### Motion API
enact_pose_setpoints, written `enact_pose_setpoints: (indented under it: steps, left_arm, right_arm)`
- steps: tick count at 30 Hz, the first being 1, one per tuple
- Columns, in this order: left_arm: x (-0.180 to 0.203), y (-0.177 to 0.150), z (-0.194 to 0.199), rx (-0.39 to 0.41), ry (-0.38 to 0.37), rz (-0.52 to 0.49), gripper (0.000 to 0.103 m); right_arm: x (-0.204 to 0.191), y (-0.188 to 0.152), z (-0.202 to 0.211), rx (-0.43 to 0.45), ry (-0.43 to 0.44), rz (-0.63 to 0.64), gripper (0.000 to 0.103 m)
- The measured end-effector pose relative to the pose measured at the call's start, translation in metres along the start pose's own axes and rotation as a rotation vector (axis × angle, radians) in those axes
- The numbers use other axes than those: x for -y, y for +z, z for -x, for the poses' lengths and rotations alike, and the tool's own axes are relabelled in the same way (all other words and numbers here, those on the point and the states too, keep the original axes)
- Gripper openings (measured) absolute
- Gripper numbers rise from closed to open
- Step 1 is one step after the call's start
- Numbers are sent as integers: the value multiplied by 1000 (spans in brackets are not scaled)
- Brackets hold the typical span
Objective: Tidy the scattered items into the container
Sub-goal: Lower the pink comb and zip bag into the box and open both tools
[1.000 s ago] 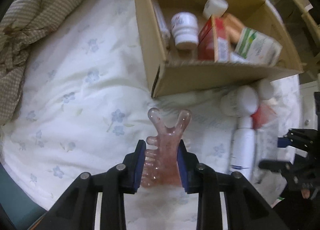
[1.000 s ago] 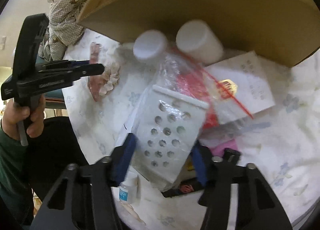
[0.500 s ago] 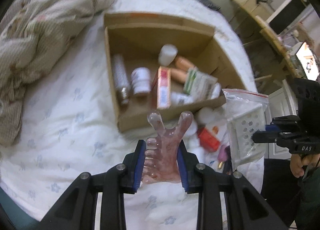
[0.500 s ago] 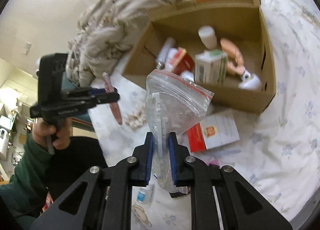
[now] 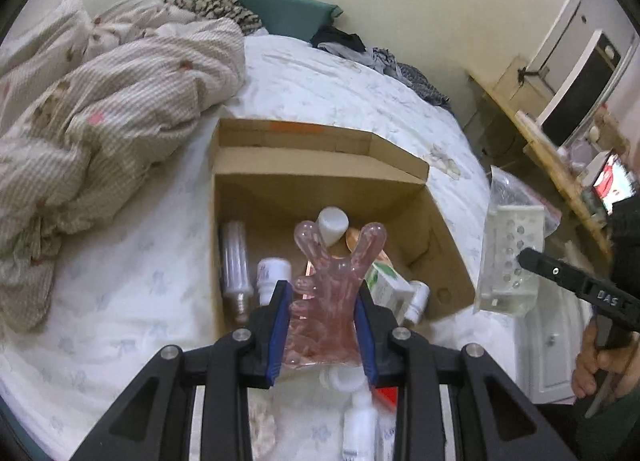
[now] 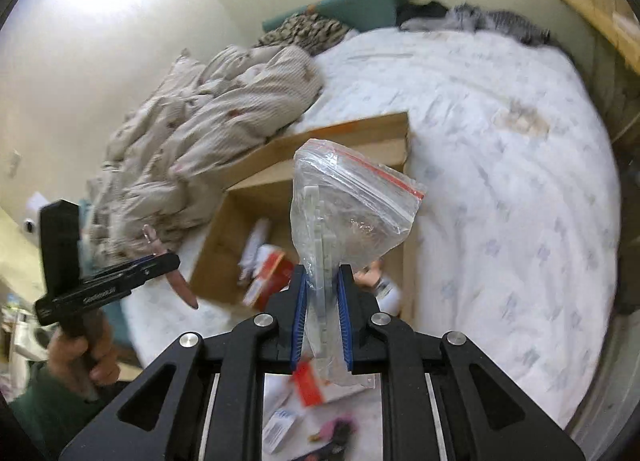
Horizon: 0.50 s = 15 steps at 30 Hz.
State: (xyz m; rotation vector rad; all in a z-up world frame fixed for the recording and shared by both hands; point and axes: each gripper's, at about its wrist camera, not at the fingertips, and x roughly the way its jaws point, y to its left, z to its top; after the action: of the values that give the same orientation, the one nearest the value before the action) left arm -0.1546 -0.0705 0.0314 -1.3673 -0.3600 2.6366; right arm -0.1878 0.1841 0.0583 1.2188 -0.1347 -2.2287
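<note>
While several items already lie in the cardboard box (image 5: 320,197), we grip a pink comb (image 5: 324,301) left and a plastic bag (image 6: 344,201) right; others remain scattered on the bed (image 6: 500,201).

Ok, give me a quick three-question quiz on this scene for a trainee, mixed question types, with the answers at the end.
1. True or false: the left gripper is shut on a pink scraping comb.
2. Multiple choice: what does the right gripper hold? A) a light bulb B) a clear zip bag with a white perforated piece inside C) a red box
3. Fill in: both carried items are held over or beside the open ____ on the bed.

Key
1. True
2. B
3. cardboard box
</note>
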Motion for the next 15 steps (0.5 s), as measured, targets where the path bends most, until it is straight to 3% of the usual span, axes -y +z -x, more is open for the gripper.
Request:
enact_pose_setpoints:
  steps: [5, 15]
  left_arm:
    - [19, 14, -26, 14, 61, -29, 31]
    - [30, 10, -77, -82, 148, -83, 31]
  right_arm:
    - [-11, 5, -36, -22, -99, 66, 16]
    - [-3, -8, -72, -90, -139, 109, 17]
